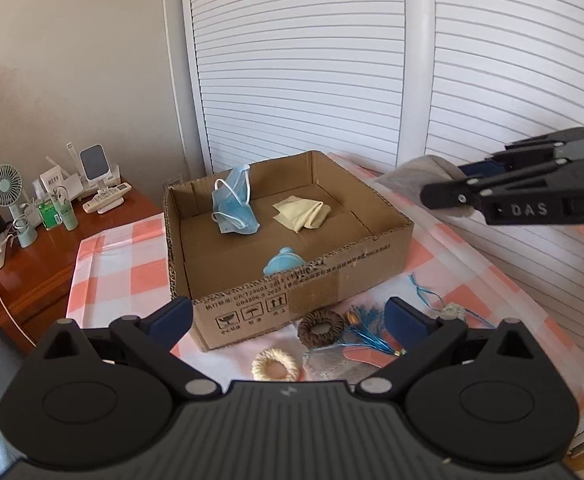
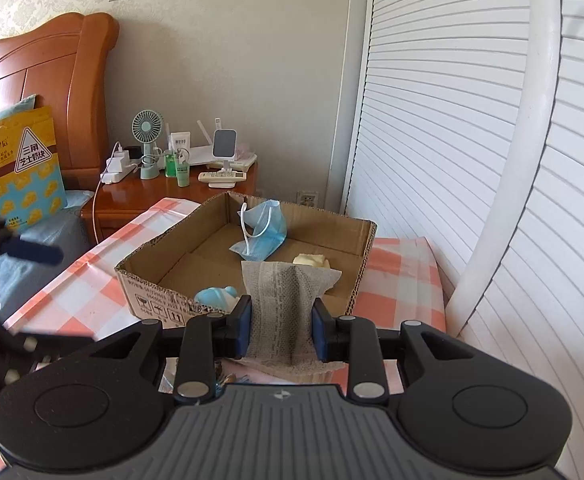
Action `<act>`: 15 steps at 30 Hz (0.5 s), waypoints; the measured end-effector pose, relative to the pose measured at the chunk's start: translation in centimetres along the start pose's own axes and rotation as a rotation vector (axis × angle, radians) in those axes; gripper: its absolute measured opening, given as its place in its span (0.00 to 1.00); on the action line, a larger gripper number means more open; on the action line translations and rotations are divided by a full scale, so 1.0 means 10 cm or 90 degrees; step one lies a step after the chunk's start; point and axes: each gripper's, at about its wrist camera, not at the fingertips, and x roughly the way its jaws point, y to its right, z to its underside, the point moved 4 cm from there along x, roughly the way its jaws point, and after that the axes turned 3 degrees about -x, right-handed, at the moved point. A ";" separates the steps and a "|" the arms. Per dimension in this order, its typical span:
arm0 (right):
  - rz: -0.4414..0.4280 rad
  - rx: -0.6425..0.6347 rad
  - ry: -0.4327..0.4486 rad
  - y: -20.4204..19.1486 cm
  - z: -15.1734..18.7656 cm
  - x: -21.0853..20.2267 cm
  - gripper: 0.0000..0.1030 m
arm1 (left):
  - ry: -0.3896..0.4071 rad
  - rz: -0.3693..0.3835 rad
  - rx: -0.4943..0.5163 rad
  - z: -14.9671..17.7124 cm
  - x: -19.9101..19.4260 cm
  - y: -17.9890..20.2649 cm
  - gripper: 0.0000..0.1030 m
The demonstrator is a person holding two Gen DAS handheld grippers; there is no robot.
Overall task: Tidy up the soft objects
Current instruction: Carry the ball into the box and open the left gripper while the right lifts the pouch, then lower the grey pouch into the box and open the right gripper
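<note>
An open cardboard box (image 1: 371, 256) stands on the checked tablecloth. In it lie a blue face mask (image 1: 234, 208), a folded yellow cloth (image 1: 301, 212) and a pale blue soft thing (image 1: 284, 262). My left gripper (image 1: 288, 316) is open wide and empty, just before the box's near wall. My right gripper (image 2: 280, 320) is shut on a grey ribbed cloth (image 2: 282, 304), held over the box's near right corner (image 2: 355, 300). From the left wrist, the right gripper (image 1: 439, 188) shows at the right with the grey cloth (image 1: 423, 172) sticking out.
In front of the box lie a brown woven ring (image 1: 321, 328), a cream woven ring (image 1: 274, 366) and a blue tassel (image 1: 365, 328). A wooden nightstand (image 2: 140, 196) with a fan and bottles stands left. White slatted doors (image 2: 451, 160) close off the right.
</note>
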 end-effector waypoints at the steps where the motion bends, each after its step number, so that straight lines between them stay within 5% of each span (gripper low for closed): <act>1: 0.001 -0.002 -0.001 0.01 -0.02 0.02 0.33 | 0.002 0.008 -0.001 0.04 -0.02 0.03 0.99; 15: -0.008 -0.020 -0.023 -0.03 -0.49 0.71 0.33 | -0.012 0.007 -0.043 0.31 -0.03 -0.10 0.99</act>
